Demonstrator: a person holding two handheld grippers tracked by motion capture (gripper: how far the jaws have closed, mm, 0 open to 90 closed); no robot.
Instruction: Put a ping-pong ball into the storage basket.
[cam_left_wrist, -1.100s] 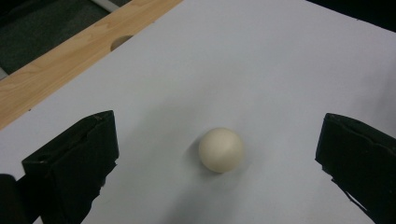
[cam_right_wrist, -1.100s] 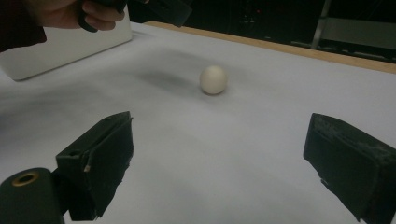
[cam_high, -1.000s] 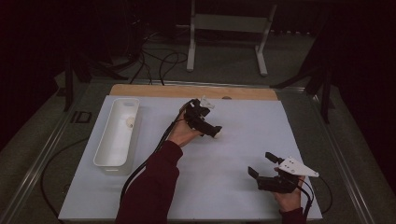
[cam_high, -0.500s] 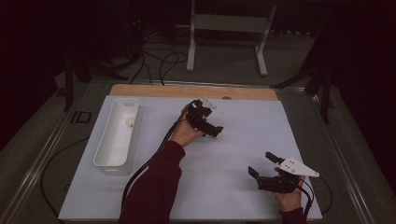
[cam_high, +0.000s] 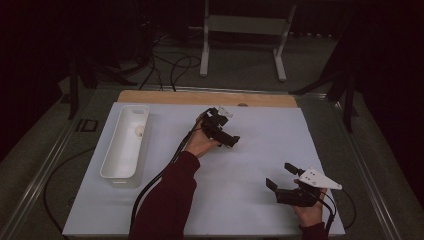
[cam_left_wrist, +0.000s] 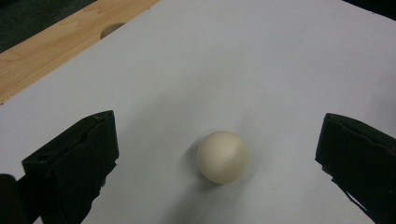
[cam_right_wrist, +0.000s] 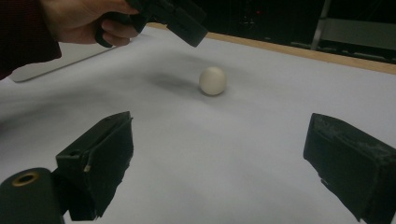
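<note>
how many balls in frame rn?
2. One ball sits on the white sheet between the open left gripper jaws; a second ball lies in the white tray. The tray's walls may hide more.

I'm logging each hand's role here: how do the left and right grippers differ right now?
The left gripper is held out over the middle of the white sheet, with a cream ball lying untouched between its jaws; the right gripper sits back near the sheet's near edge, with nothing between its jaws. The left points right and downward; the right points left. Both are open.
</note>
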